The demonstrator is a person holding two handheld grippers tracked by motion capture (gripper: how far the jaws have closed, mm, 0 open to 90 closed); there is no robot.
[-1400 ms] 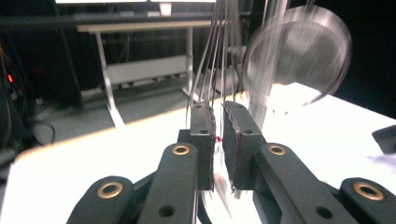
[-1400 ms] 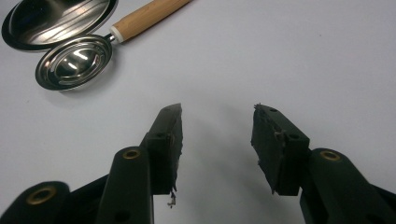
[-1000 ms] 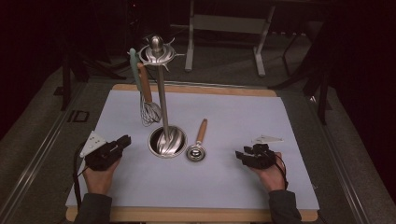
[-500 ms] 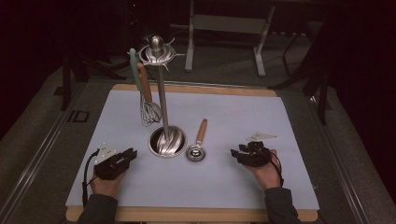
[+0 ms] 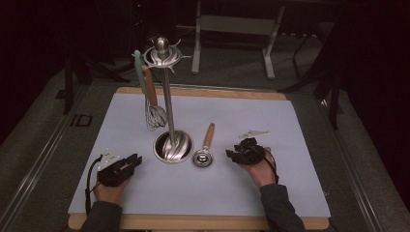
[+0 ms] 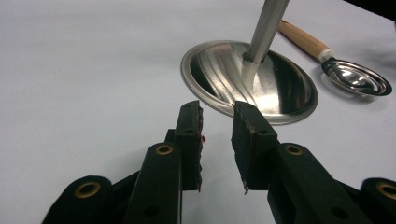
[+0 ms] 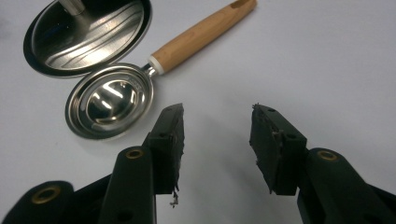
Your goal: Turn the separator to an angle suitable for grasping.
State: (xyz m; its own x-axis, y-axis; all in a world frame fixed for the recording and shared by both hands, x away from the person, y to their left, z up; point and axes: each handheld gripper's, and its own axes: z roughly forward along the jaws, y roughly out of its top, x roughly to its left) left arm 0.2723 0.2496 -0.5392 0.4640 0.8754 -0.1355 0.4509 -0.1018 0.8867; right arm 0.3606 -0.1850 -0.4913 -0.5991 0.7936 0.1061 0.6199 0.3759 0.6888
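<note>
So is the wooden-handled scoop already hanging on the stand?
No, the scoop lies flat on the mat beside the stand's base.

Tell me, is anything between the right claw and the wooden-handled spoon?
No. In the right gripper view, just bare white mat lies between the open right claw and the spoon.

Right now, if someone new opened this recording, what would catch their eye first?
Probably the tall steel utensil stand rising from its round base on the pale mat, with a whisk hanging from its top. Just right of the base lies a wooden-handled scoop. The right gripper sits beside the scoop with jaws open and empty; the left gripper rests near the mat's front left, also empty.
</note>
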